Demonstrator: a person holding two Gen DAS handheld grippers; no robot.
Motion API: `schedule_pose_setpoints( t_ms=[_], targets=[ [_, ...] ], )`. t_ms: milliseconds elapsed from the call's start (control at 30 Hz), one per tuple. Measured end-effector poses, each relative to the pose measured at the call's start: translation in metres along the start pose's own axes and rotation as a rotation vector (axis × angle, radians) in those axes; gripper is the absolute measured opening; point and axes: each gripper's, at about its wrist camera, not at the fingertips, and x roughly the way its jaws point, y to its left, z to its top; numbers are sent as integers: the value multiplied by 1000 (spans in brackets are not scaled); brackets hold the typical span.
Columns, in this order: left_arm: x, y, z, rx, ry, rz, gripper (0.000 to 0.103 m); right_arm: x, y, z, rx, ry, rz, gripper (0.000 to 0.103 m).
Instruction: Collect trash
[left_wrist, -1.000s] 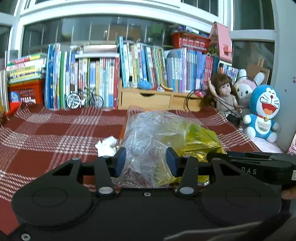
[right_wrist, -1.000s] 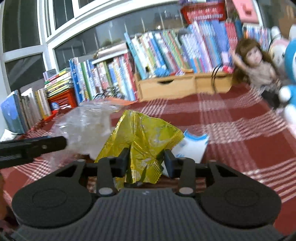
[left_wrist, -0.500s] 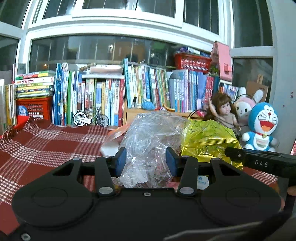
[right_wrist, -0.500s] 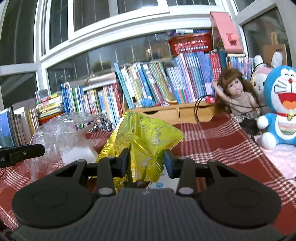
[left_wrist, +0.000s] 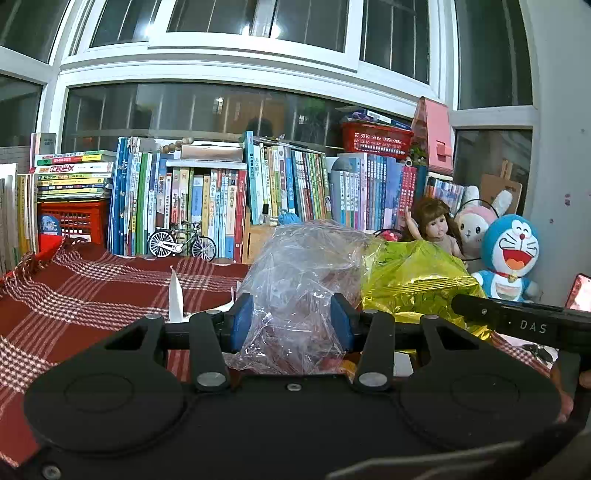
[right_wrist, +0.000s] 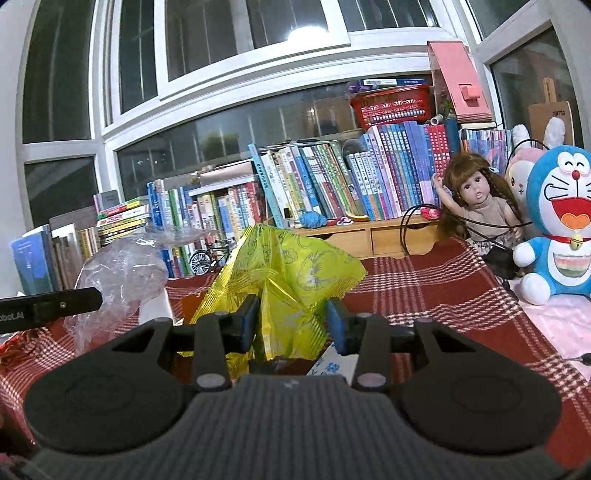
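A crumpled clear plastic bag (left_wrist: 303, 280) sits between the blue pads of my left gripper (left_wrist: 291, 322), which is shut on it and holds it above the red checked cloth (left_wrist: 92, 288). My right gripper (right_wrist: 292, 325) is shut on a yellow foil wrapper (right_wrist: 291, 269), also held up. The two pieces of trash hang side by side, the wrapper (left_wrist: 413, 280) just right of the bag in the left wrist view and the bag (right_wrist: 122, 269) left of it in the right wrist view. A white tissue (left_wrist: 175, 295) and a blue-and-white packet (right_wrist: 328, 365) lie on the cloth below.
A row of books (left_wrist: 221, 199) and a wooden drawer box (right_wrist: 373, 236) line the back under the windows. A toy bicycle (left_wrist: 181, 242) stands before the books. A doll (right_wrist: 476, 206), a pink bunny (left_wrist: 476, 225) and a blue plush cat (right_wrist: 565, 225) sit at the right.
Both grippers have risen and tilted up with the bag and the wrapper in them. The table has dropped lower in view and more window shows.
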Motion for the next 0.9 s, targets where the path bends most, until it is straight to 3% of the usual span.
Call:
schedule_pose_setpoints(
  t_ms=[467,900],
  targets=[
    [-51,-12,-25,28,33,-18,43,-43,4,-18,-29,58,63,44],
    [-116,-21,-77,39,138,-17,43,-98,16,-63,-73,220,141,44]
  ],
)
